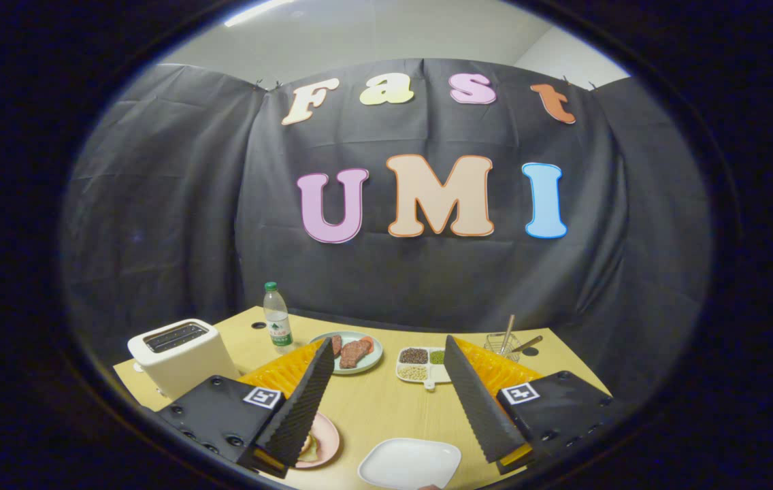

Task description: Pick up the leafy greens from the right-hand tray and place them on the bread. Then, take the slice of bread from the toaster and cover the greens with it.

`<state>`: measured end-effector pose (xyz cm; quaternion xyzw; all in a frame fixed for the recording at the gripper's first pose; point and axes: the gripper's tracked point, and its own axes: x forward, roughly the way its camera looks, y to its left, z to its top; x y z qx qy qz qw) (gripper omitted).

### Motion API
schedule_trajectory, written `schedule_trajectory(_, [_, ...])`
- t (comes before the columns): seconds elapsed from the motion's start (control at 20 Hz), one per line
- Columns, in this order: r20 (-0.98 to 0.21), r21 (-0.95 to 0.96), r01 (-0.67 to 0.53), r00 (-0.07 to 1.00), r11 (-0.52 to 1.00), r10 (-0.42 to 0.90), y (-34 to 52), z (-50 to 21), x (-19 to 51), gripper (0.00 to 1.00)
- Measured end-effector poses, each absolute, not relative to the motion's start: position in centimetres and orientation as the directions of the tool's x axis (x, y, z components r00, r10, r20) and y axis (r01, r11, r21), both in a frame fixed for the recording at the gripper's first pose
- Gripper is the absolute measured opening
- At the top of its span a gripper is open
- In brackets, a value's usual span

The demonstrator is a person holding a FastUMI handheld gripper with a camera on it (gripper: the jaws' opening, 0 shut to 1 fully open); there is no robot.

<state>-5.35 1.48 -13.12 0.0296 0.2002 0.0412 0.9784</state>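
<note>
My gripper (388, 348) is open and held above the wooden table (373, 401), with nothing between its fingers. A white toaster (179, 354) stands beyond the left finger, its two slots dark; I cannot tell whether bread sits in them. Under the left finger lies a pink plate (326, 439) with a piece of bread (307, 446), mostly hidden by that finger. A white square tray (409, 463) lies close below, between the fingers and nearer the right one; its visible surface is bare.
Beyond the fingertips stand a pale green plate (373, 361) with brown meat slices (352, 352), a white divided dish of grains (420, 364) and a water bottle (277, 318). A wire basket with utensils (505, 342) sits at the far right.
</note>
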Motion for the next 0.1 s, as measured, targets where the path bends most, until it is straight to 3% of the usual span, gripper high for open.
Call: schedule_trajectory(0.1, [-0.385,0.071,-0.066,0.919,0.995,0.088,1.29,-12.96,-5.08,1.00])
